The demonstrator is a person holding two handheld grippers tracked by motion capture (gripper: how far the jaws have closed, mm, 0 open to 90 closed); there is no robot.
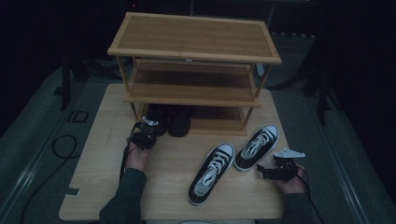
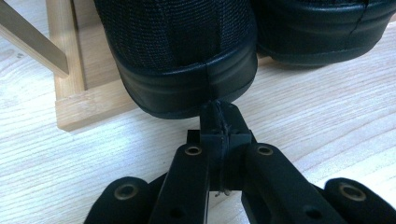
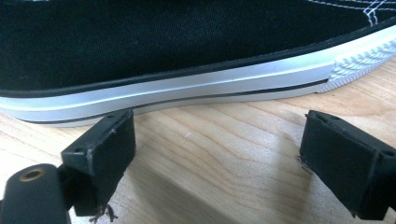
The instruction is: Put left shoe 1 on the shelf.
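Under the wooden rack point(image 1: 194, 95), far left, two black shoes point(image 1: 169, 122) sit. Left gripper point(image 2: 219, 122), jaws shut and empty, pushes one heel. Right gripper point(image 3: 217, 158), wide open, empty, waits beside the right sneaker point(image 1: 257, 147). Next: grab it gently.

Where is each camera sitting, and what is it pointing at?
High view: above the person's side, looking forward and down on the table, the wooden shoe rack and two black-and-white sneakers; both forearms and grippers show.
Left gripper view: rides the left gripper, jaws shut, facing the heel of a black shoe at the rack's bottom shelf.
Right gripper view: rides the right gripper, jaws open, facing the side of the right sneaker.
Shared: the high view also shows that sneaker and the black shoe.
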